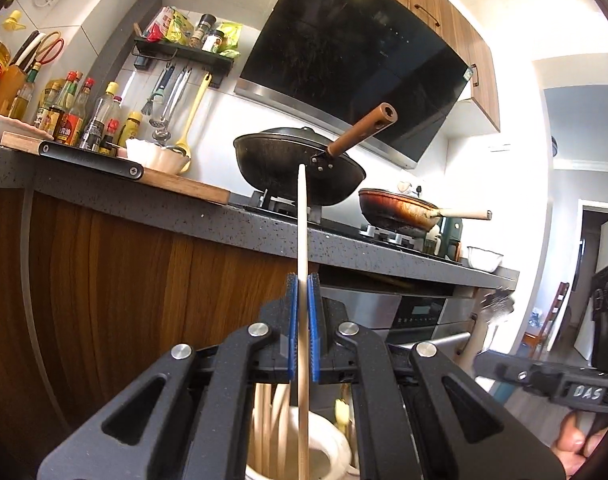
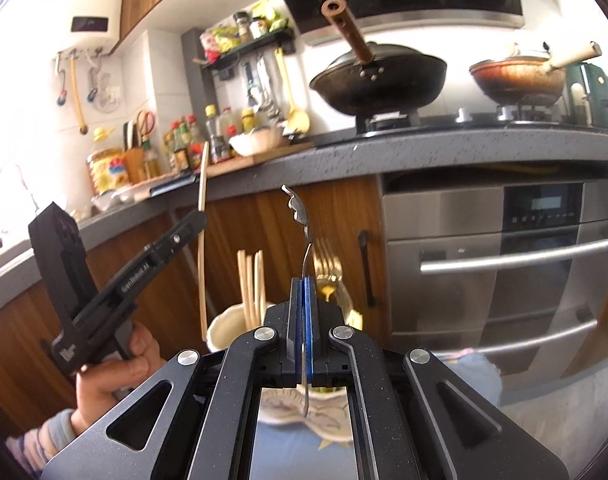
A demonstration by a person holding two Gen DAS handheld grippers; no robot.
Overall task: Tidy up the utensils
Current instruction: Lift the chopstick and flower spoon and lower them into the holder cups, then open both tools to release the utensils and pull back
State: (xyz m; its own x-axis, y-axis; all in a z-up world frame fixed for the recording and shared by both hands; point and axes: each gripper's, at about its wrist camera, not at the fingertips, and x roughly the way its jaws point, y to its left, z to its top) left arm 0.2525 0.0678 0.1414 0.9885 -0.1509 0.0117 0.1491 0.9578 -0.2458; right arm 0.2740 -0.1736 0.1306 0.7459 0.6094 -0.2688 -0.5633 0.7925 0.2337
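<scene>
My left gripper (image 1: 302, 280) is shut on a pale wooden chopstick (image 1: 301, 220) that stands upright above a white ceramic utensil holder (image 1: 328, 448) with several chopsticks in it. In the right wrist view the left gripper (image 2: 199, 216) holds that chopstick (image 2: 202, 184) to the left of the holder (image 2: 223, 326). My right gripper (image 2: 302, 280) is shut on a metal utensil (image 2: 299, 210) held upright, its end pointing up. Behind it, gold forks (image 2: 326, 258) and chopsticks (image 2: 251, 276) stand in holders.
A grey countertop (image 2: 424, 144) carries a black wok (image 2: 378, 76), a brown pan (image 2: 518, 80), a cutting board (image 1: 175, 182), a white bowl (image 1: 155, 156) and several bottles (image 1: 75, 114). A steel oven (image 2: 504, 256) and wooden cabinets (image 1: 123, 280) lie below.
</scene>
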